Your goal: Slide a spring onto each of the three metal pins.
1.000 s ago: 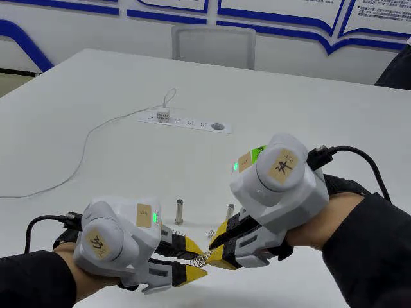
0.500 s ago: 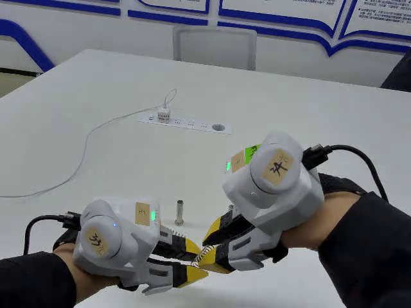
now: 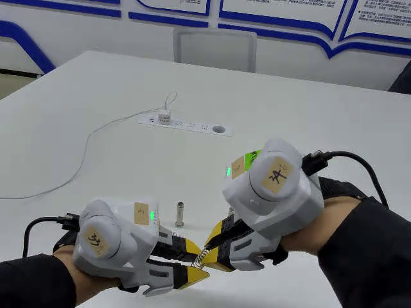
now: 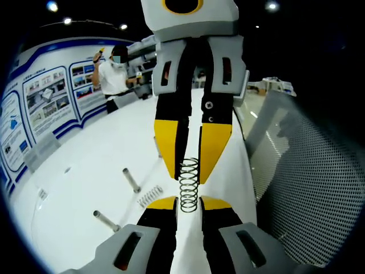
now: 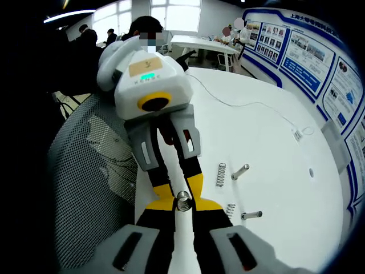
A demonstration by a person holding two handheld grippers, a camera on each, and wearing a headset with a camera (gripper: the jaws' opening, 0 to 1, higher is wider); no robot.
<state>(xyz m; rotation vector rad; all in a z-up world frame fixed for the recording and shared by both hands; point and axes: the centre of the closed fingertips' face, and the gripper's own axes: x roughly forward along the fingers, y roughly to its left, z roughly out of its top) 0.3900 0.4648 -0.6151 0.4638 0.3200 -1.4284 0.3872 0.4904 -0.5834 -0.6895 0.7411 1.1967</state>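
1. Steel-grey and thin, the spring (image 4: 189, 185) hangs off the table between both tongs. The left gripper (image 4: 189, 204) is clenched on one end and the right gripper (image 4: 191, 171) pinches the other.
2. It looks to me like a handover. One tong should release fully before the other pulls away, or the coil may stretch. Whichever holds on should leave the free end's bore clear.
3. Just beyond the spring, a metal pin (image 3: 180, 213) stands upright on the white table (image 3: 115, 147).
4. The left gripper view gives the coil side-on, full length. The right gripper view gives it end-on, bore open, with a loose spring (image 5: 221, 174) and a second loose spring (image 5: 230, 209) lying beyond it. The head view adds a power strip (image 3: 186, 123) well beyond the spring.
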